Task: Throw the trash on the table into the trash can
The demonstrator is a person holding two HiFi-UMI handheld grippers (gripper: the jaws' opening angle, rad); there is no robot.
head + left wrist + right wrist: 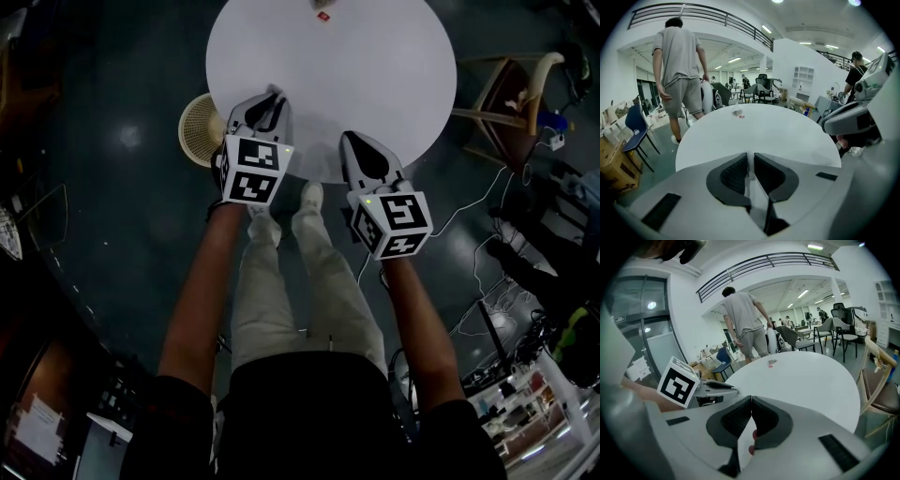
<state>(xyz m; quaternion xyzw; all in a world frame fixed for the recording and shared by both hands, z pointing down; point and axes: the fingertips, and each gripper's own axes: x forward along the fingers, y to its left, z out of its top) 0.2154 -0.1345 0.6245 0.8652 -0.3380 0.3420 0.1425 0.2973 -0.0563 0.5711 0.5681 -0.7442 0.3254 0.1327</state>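
OK, round white tabletop (375,84), woven bin (197,127) on the floor beside its left edge. At the near rim the left gripper (274,94) has jaws nearly together, pinching what looks like a thin white scrap (750,169). Beside it the right gripper (349,139) is clenched tight, tips touching, empty. A red-and-clear wrapper (322,11) sits at the far edge, well apart from both

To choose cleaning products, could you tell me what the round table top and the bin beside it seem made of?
Table top: smooth matte white, probably laminate or painted board; it looks even and seamless.
Bin: pale tan, wicker or ribbed plastic; fine ribs radiate inside, too small to settle.
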